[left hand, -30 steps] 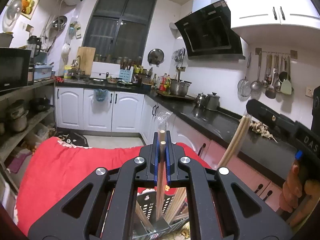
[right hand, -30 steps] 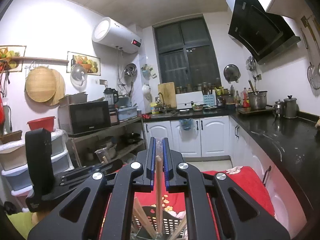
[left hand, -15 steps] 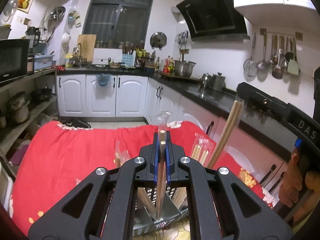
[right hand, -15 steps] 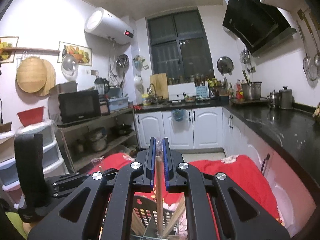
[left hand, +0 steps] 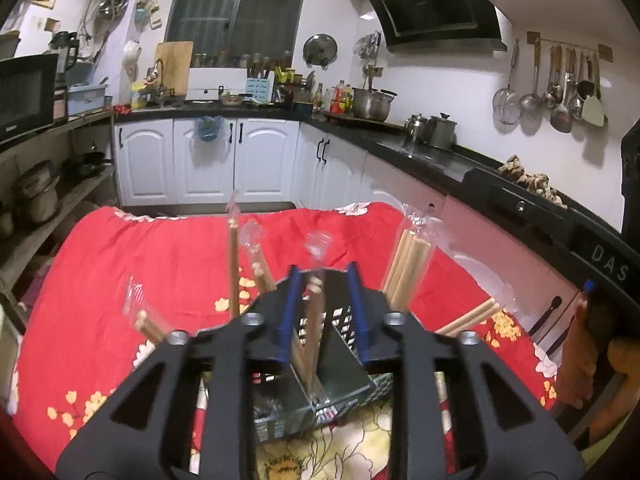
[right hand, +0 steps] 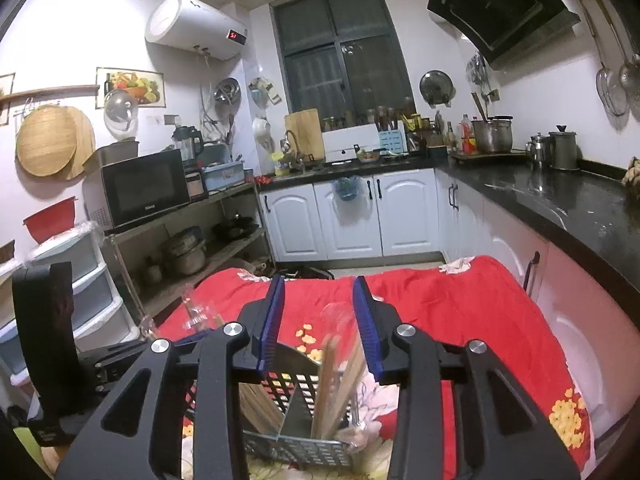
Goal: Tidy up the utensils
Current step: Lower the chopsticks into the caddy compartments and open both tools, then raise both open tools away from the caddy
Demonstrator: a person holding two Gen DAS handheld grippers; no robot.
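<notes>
One black perforated utensil basket point(left hand: 344, 330) stands on the red floral cloth point(left hand: 152, 264), divided by a grey partition point(left hand: 340, 376) into compartments. Two grippers are present. The left gripper point(left hand: 322, 316) sits directly above the basket at 6 o'clock in its own view; its blue pads point(left hand: 289, 316) are parting, with one plastic-wrapped pair of chopsticks point(left hand: 314, 320) standing loose between them, touching neither pad and resting in the basket. The right gripper point(right hand: 319, 322) is likewise above the basket; its pads point(right hand: 270, 324) are parting, and a second wrapped pair point(right hand: 326, 380) leans in the right-hand compartment below, clear of both pads. In the left wrist view, at least five further wrapped pairs project from the basket: three toward 10 to 11 o'clock, one thick bundle point(left hand: 408, 268) toward 1 o'clock, and one lying low toward 3 o'clock point(left hand: 468, 316). An exact total cannot be told because of blur. Compared with one second earlier, both sets of pads were then clamped on their chopsticks; they now stand apart, both grippers sit lower over the basket, and more of the cloth is visible.
</notes>
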